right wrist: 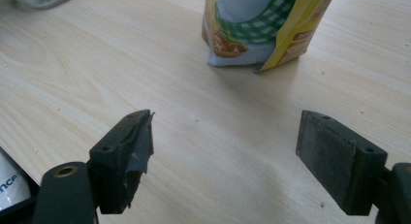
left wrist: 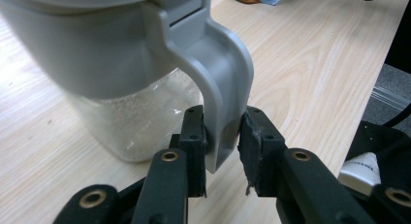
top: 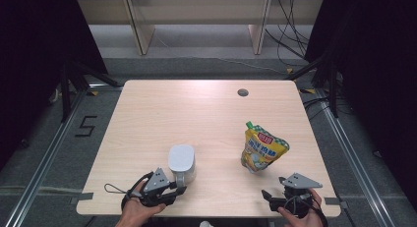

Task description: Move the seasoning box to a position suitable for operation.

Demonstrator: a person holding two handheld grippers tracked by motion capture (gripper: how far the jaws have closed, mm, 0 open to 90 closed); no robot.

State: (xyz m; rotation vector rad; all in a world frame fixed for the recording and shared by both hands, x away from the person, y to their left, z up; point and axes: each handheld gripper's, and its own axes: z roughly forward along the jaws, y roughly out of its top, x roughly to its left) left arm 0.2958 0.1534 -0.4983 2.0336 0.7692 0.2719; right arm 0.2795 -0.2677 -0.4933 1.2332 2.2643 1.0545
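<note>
The jug stands upright on the bench, low and left of centre in the high view, near the front edge. Its long axis is vertical, with a grey lid on top and a clear body below; the left gripper view shows a pale, grainy fill inside. Its handle points toward the bottom of the high view, at the person.

The left tongs sit just below the jug in the high view. In the left gripper view the handle's lower end lies between the jaws: the left pad touches it, the right pad stands a little off it, so the grip looks slack rather than clenched.

The pouch, yellow with a green cap, stands right of centre, leaning, its cap toward the upper left of the frame. It is well apart from the jug.

The right tongs rest at the lower right, near the front edge, jaws spread wide with bare wood between them and the pouch ahead of them.

The bench is pale wood with a dark round hole near its far edge. Around it lie grey floor, dark curtains, cables at the upper right and a marked "5" at the left.
</note>
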